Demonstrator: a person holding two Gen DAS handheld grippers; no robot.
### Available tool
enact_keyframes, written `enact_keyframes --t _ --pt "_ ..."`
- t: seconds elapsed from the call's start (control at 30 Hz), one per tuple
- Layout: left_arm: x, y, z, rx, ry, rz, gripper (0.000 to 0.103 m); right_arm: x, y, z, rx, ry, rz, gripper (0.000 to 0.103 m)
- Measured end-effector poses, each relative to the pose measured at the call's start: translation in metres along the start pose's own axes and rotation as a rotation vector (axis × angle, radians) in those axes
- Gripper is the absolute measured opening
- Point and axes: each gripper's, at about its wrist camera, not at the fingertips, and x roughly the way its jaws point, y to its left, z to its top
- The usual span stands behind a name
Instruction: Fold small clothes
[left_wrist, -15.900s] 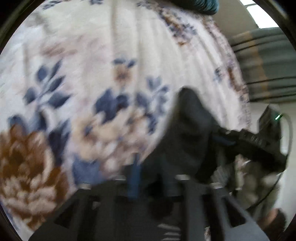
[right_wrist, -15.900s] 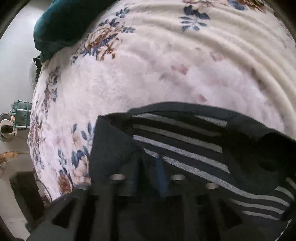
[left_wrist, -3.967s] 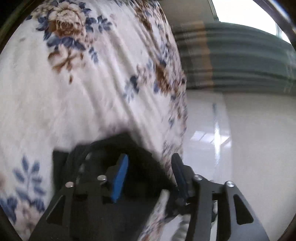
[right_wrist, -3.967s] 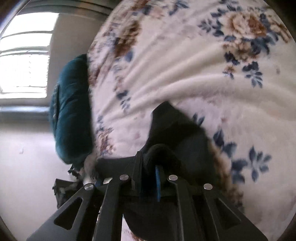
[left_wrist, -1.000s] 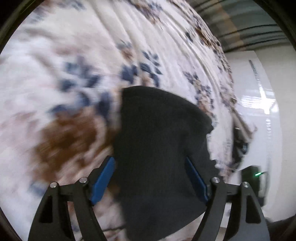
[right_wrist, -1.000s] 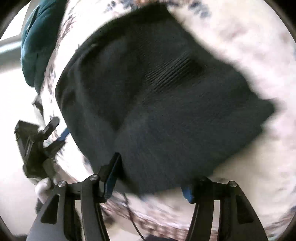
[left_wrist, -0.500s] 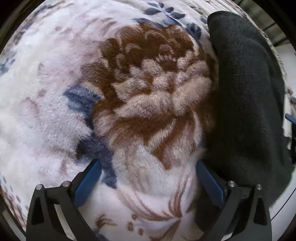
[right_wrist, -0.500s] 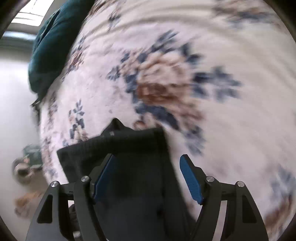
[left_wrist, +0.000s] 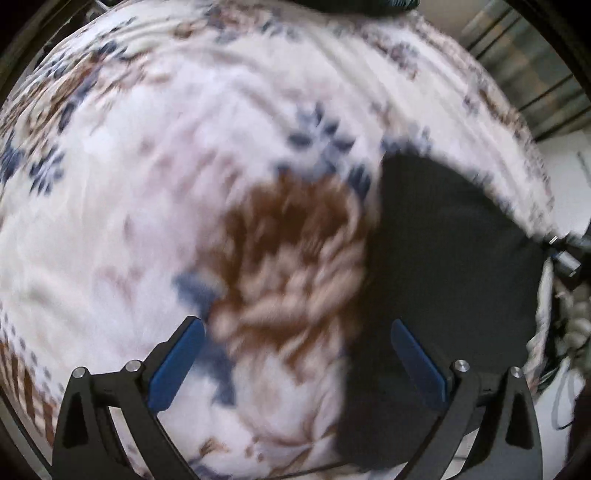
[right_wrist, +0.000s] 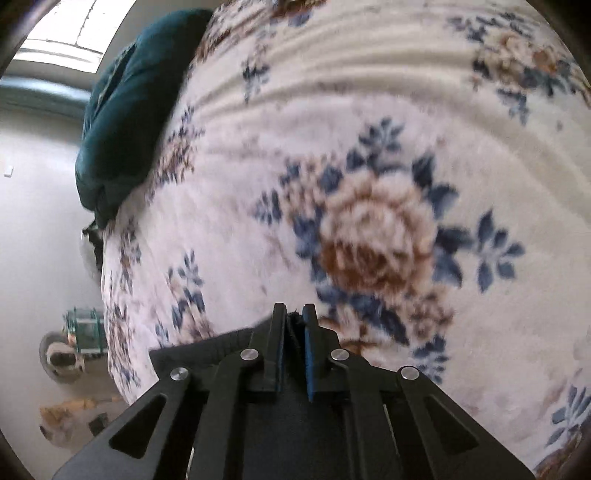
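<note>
A folded dark knit garment (left_wrist: 443, 266) lies on the floral fleece blanket (left_wrist: 184, 184) near the bed's right edge in the left wrist view. My left gripper (left_wrist: 295, 354) is open and empty above the blanket, its right finger over the garment's left edge. My right gripper (right_wrist: 294, 325) is shut on an edge of the dark garment (right_wrist: 207, 350), which hangs under and behind the fingers. The left wrist view is blurred by motion.
A teal cushion (right_wrist: 125, 122) lies at the far left edge of the bed. The blanket (right_wrist: 369, 166) fills most of the right wrist view. The floor (right_wrist: 37, 221) with small objects (right_wrist: 74, 343) lies left of the bed.
My right gripper has closed on the garment's edge. My left gripper stays open and has pulled back, so more blanket and garment show.
</note>
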Motion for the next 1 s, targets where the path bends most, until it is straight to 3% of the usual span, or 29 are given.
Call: enact_keyframes --t 0.13,0.2,0.3,0.33,0.37,0.4,0.43,0.47,0.57,0.6,0.63,0.67,0.83,1.0 --pt "0.025 -0.017 0.045 -0.005 -0.003 -0.078 0.102 0.022 0.007 0.016 -0.026 0.019 -0.088 0.006" --pt "0.052 -0.028 0.065 -0.003 0.04 -0.116 0.102 0.037 0.006 0.02 -0.051 0.041 -0.14 0.005" --pt "0.076 -0.036 0.082 -0.03 0.082 -0.176 0.099 0.047 -0.003 0.023 -0.01 0.146 -0.109 0.006" --pt "0.079 -0.039 0.087 -0.033 0.074 -0.182 0.09 0.043 -0.007 0.023 0.001 0.151 -0.088 0.012" --pt "0.076 -0.043 0.083 -0.027 0.065 -0.196 0.06 0.037 -0.011 0.022 0.004 0.15 -0.066 0.037" --pt "0.074 -0.046 0.083 -0.018 0.062 -0.217 0.038 0.032 -0.016 0.021 0.006 0.142 -0.045 0.053" --pt "0.077 -0.048 0.086 -0.012 0.07 -0.199 0.032 0.028 -0.02 0.019 0.011 0.133 -0.026 0.074" --pt "0.077 -0.051 0.087 -0.007 0.065 -0.196 0.026 0.028 -0.025 0.017 0.012 0.134 -0.001 0.078" --pt "0.072 -0.051 0.082 -0.003 0.055 -0.189 0.025 0.057 -0.037 0.006 0.035 0.271 0.012 0.077" --pt "0.071 -0.049 0.082 -0.01 0.053 -0.194 0.024 0.064 -0.038 0.003 0.036 0.297 0.013 0.071" --pt "0.071 -0.049 0.082 -0.016 0.051 -0.195 0.024 0.07 -0.033 -0.001 0.007 0.303 0.022 0.043" --pt "0.069 -0.049 0.082 -0.02 0.05 -0.2 0.024 0.072 -0.026 -0.003 -0.038 0.288 0.012 0.007" --pt "0.07 -0.051 0.085 -0.008 0.049 -0.187 0.024 0.048 0.004 0.007 -0.099 0.077 -0.064 0.006" --pt "0.076 -0.045 0.09 -0.076 0.101 -0.198 0.029 0.071 -0.007 0.018 -0.043 0.196 -0.098 0.01"
